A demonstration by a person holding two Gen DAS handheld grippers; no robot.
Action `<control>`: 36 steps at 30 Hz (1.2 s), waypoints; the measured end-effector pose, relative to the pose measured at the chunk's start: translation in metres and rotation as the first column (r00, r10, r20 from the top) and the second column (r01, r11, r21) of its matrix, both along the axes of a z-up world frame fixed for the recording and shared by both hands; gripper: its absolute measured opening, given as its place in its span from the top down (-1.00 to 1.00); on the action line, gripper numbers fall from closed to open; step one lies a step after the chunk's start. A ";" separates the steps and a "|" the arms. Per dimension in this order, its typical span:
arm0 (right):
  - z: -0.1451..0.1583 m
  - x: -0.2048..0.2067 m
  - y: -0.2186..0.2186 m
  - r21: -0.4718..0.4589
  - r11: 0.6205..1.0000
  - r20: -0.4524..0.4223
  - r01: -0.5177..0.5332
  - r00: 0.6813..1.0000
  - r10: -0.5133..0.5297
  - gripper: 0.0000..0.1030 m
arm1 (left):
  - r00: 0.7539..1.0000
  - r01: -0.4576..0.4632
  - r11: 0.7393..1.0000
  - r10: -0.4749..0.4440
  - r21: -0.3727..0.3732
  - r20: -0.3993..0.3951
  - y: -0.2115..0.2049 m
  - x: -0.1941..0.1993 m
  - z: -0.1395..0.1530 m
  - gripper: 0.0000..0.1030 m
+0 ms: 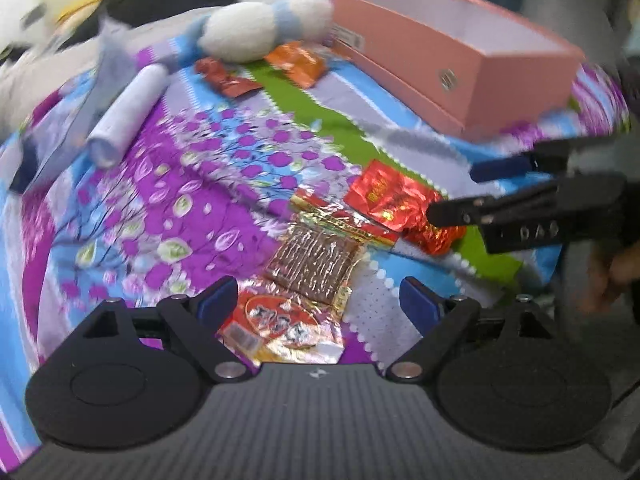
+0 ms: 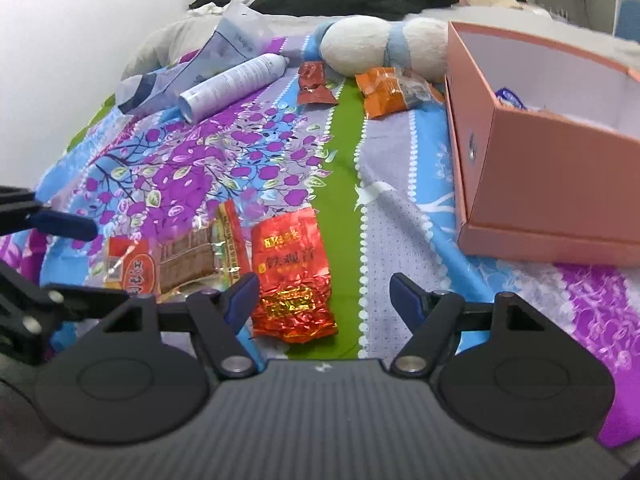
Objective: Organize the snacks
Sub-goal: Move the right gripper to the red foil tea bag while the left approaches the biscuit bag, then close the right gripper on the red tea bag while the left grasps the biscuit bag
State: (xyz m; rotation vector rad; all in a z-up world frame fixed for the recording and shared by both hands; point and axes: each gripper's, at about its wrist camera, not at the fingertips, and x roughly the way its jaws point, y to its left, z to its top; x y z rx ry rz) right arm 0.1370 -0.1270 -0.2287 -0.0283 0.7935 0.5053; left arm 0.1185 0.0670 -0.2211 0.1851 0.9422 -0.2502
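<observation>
Snacks lie loose on the bed, both of our grippers spread wide above them.

The long clear-and-gold snack pack [image 1: 312,264] lies flat on the flowered bedspread [image 1: 168,208], touching the red foil packet [image 2: 290,272] beside it; our left gripper [image 1: 320,300] hangs over the long pack, jaws wide and holding nothing, and our right gripper [image 2: 320,294] hangs over the red packet, also wide and empty — its left pad just beside the foil. Farther off lie a small dark red packet [image 2: 314,84] and an orange packet [image 2: 386,90], near a plush toy [image 2: 384,50]. The pink box [image 2: 560,168] sits open at the right, well apart — a white spray can [image 2: 236,84] lies at the left.
</observation>
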 end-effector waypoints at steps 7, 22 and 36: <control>-0.011 0.006 0.008 0.050 0.997 -0.056 -0.057 0.997 0.060 -0.43 | 0.993 0.119 0.990 -0.117 0.072 -0.030 -0.009 0.021 -0.025 -0.77; -0.024 0.007 0.015 -0.016 0.997 -0.062 -0.081 0.995 0.080 -0.24 | 0.981 0.183 0.983 -0.180 0.030 -0.074 0.006 0.052 -0.056 -0.89; -0.025 0.009 0.010 -0.006 0.998 -0.050 -0.056 0.997 0.056 -0.04 | 0.981 0.186 0.982 -0.187 -0.012 -0.048 0.004 0.048 -0.054 -0.49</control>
